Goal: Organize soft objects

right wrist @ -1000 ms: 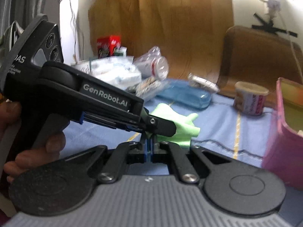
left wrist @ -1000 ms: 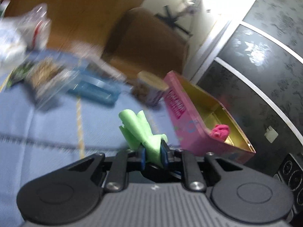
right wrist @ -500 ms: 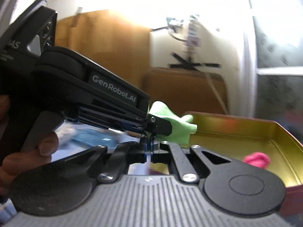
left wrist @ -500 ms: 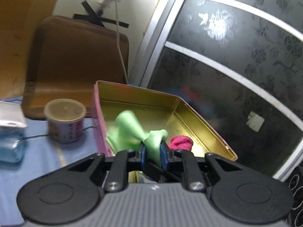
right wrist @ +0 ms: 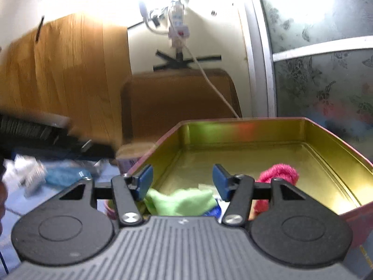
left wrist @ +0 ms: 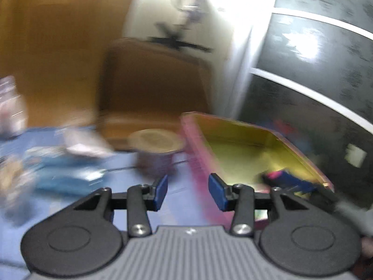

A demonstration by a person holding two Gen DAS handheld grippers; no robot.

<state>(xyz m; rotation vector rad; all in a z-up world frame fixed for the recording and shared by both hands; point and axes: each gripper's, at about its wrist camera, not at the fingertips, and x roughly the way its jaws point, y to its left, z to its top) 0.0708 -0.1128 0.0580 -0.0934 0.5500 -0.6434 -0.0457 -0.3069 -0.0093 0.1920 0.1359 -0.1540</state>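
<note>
Right, starting at the left: my left gripper (left wrist: 187, 190) hung over the blue tablecloth (left wrist: 177, 184), its view smeared with blur. Its blue pads stood apart and were opening, with nothing between them. Just ahead of it sat a round tub (left wrist: 157, 150) with a tan lid, touching or nearly touching the pink outer wall of the tin box (left wrist: 198, 147). Blurred packets (left wrist: 58, 163) lay further left on the cloth.

Moving right, the tin box showed its gold inside in my right wrist view. My right gripper (right wrist: 183, 182) hovered at the near edge of that box, fingers spread and opening, gripping nothing. The green cloth (right wrist: 184, 201) lay crumpled inside the tin box (right wrist: 244, 128) at its near wall, below and between my open pads but not pressed by them. Beside it to the right, the pink soft object (right wrist: 278, 175) rested on the box floor, partly hidden by my right finger linkage. Something blue peeked out next to the green cloth; I could not tell what.
</note>
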